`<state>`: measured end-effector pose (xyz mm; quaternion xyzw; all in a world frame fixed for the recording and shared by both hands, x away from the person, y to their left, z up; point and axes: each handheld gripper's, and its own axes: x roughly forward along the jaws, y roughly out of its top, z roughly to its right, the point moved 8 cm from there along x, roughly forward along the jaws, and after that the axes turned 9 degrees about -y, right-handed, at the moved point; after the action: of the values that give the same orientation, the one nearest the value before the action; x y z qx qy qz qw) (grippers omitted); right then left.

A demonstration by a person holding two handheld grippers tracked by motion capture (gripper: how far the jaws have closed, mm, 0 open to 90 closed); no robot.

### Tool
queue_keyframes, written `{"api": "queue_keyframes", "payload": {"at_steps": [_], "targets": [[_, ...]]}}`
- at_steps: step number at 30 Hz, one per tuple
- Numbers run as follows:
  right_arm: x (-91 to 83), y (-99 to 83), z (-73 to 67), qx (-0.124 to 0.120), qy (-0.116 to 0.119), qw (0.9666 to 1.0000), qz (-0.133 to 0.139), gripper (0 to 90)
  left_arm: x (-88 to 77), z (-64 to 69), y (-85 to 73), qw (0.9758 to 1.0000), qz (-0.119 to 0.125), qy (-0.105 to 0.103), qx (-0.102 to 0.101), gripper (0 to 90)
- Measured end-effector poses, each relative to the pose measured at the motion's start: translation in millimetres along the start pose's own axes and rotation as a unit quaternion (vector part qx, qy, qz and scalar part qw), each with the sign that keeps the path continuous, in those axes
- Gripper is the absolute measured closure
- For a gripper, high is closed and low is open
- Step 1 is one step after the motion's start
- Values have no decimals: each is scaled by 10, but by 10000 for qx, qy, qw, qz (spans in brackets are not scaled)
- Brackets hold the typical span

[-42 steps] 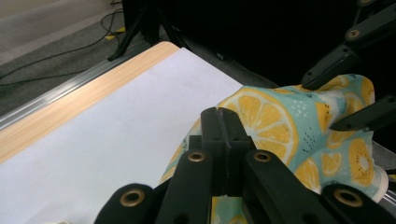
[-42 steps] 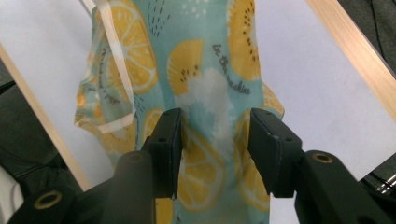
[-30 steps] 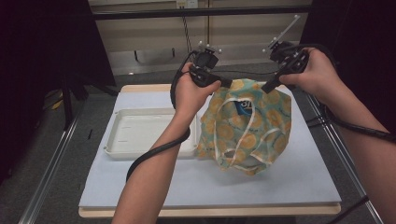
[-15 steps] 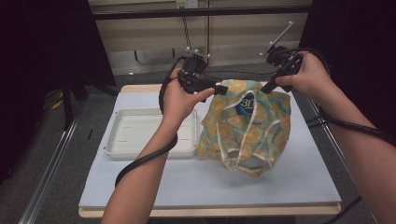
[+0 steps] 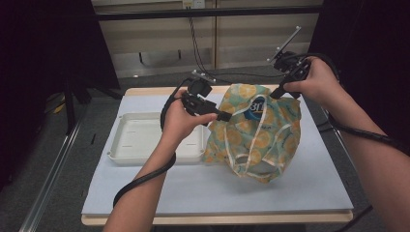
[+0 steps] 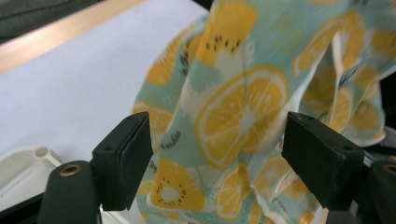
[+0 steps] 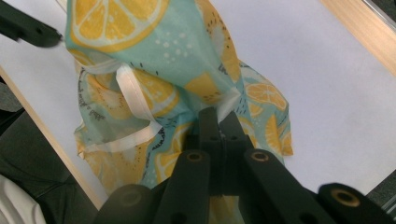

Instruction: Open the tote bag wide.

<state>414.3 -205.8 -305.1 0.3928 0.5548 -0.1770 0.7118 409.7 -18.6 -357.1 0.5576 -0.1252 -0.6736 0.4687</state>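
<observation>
We've got the right gripper (image 5: pixel 279 92) clamped on the bag's (image 5: pixel 256 130) top edge, holding it up over the table (image 5: pixel 193 193). Our left gripper (image 5: pixel 223 116) has just been opening, jaws apart beside the cloth, next to the tray (image 5: pixel 140 140).

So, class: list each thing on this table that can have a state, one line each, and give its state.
Cloth bag: lifted at one top corner, hanging crumpled, bottom resting on the table.
Tray: empty, flat on the table.
Left gripper: open, jaws have just been opening, bag fabric between them unpressed.
Right gripper: shut on the bag's corner.
</observation>
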Motion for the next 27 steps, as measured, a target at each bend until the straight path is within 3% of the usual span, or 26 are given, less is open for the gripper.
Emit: {"api": "queue_keyframes", "payload": {"at_steps": [4,8,9,10,11,12,17,19,22,25,27], "targets": [[10,-3,-3,-55,6,10000,-11,900,32,-27,-29,9999,-124,48,48,313],[14,-3,0,-32,37,10000,15,900,43,-35,-37,9999,-153,-46,0,592],[14,-7,7,-42,51,10000,16,900,40,-37,-30,9999,-144,-74,-15,731],[14,-7,7,-42,51,10000,16,900,41,-25,-18,9998,-90,-169,-38,731],[17,-8,9,-27,57,10000,23,900,32,-23,-15,9997,-125,-212,-31,838],[18,-5,2,4,68,10000,31,900,27,-1,18,9996,-64,-272,25,881],[17,-5,0,5,81,10000,34,900,-13,38,61,9995,-152,-279,-15,900],[3,-2,19,1,66,9999,82,900,-63,75,115,9993,3,-377,-79,900],[-15,-8,43,0,63,9999,101,900,-223,117,241,9991,161,-381,1,900],[-27,-9,55,64,75,9999,116,900,-292,151,332,9990,289,-341,-63,900],[-27,-7,67,45,77,9999,140,900,-350,188,430,9983,402,-425,-57,900]]}}
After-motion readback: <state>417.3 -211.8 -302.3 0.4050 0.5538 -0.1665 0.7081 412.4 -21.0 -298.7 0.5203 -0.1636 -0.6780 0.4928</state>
